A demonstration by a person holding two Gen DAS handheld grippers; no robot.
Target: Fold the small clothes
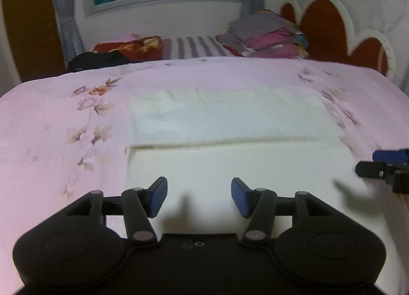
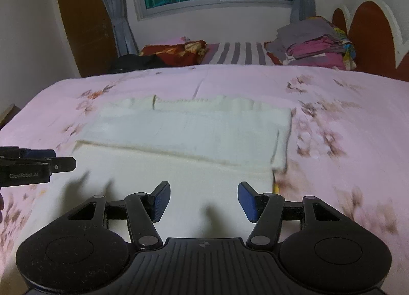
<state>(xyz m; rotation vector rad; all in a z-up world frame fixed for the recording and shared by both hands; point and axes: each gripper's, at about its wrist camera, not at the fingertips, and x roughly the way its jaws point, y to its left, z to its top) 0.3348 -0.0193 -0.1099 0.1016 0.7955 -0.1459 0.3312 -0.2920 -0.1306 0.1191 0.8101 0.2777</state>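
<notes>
While both pairs of fingers hang parted and empty above the near part of it, the cream-white knitted garment [image 1: 230,126] lies flat on the pink bedspread with its printed brown flowers [image 1: 64,121], ahead of and below both tools. It already carries one fold: an upper layer ends in a straight edge that runs across the view from side to side, and a single layer stretches from that edge towards the cameras. The garment's long axis therefore lies crosswise, roughly along the line that joins the two tools.

The left gripper [image 1: 199,196] stands with its blue pads well apart and nothing between them, above the near layer and towards its left half. The right gripper [image 2: 203,201] is likewise spread and empty, over the right half, with the garment's right-hand near corner just beside its right finger. Each tool shows at the edge of the other's view, so they sit side by side and apart, each nearer its own end.

My guess is that the next fold takes one short end across to the other, or lifts the near edge away; either way each tool has its own corner closest.

Motion blur smears the flowers, so fine edges are uncertain.
</notes>
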